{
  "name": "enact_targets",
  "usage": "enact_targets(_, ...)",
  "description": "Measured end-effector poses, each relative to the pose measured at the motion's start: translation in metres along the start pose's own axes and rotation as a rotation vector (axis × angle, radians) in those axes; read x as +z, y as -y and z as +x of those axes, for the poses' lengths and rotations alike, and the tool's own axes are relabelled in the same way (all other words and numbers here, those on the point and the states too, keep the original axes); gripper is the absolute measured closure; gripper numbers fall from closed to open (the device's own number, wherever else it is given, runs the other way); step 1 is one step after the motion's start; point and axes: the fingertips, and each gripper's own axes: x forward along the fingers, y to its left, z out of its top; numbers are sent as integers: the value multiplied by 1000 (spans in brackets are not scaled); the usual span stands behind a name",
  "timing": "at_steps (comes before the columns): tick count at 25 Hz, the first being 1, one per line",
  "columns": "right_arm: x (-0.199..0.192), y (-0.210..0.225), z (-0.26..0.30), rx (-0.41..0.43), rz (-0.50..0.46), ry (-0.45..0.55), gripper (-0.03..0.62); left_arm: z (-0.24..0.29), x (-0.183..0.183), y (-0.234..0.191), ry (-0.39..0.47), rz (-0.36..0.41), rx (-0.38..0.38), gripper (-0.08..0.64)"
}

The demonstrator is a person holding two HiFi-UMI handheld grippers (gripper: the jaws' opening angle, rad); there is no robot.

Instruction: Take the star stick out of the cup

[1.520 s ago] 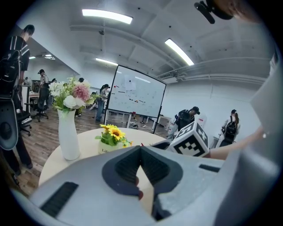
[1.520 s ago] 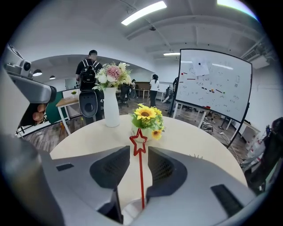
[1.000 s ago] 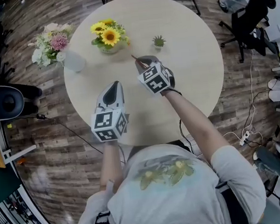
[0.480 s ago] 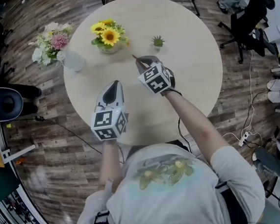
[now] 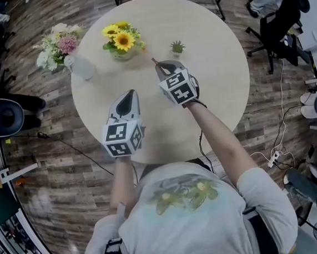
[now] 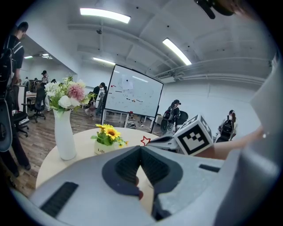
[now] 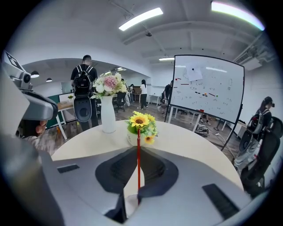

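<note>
My right gripper [image 5: 164, 67] is shut on the thin red star stick [image 7: 138, 163], which runs straight out between its jaws. The stick's outlined red star [image 6: 144, 141] pokes past the jaw tips toward the sunflower pot, and its end shows in the head view [image 5: 154, 61]. My left gripper [image 5: 126, 96] hovers over the round table [image 5: 216, 90] to the left and nearer me. Its jaw tips [image 6: 141, 148] meet with nothing clearly between them. I cannot make out a cup in any view.
A sunflower pot [image 5: 122, 43] stands at the table's far side, with a small green plant [image 5: 177, 48] to its right. A white vase of flowers [image 5: 81, 68] sits at the left edge. Office chairs, a whiteboard [image 7: 208, 88] and people surround the table.
My right gripper, with the stick in it, has edged slightly to the right and away from me. The left gripper has barely moved.
</note>
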Motion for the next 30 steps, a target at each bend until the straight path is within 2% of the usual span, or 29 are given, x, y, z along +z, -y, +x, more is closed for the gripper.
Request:
enact_targets(17,16,26,-47,-56,88,110,561,-7,5,21,9,25,-12,558)
enact_targets(30,22,40,-97,-82,206,237,561,-20,0,39,10,38,-25,558)
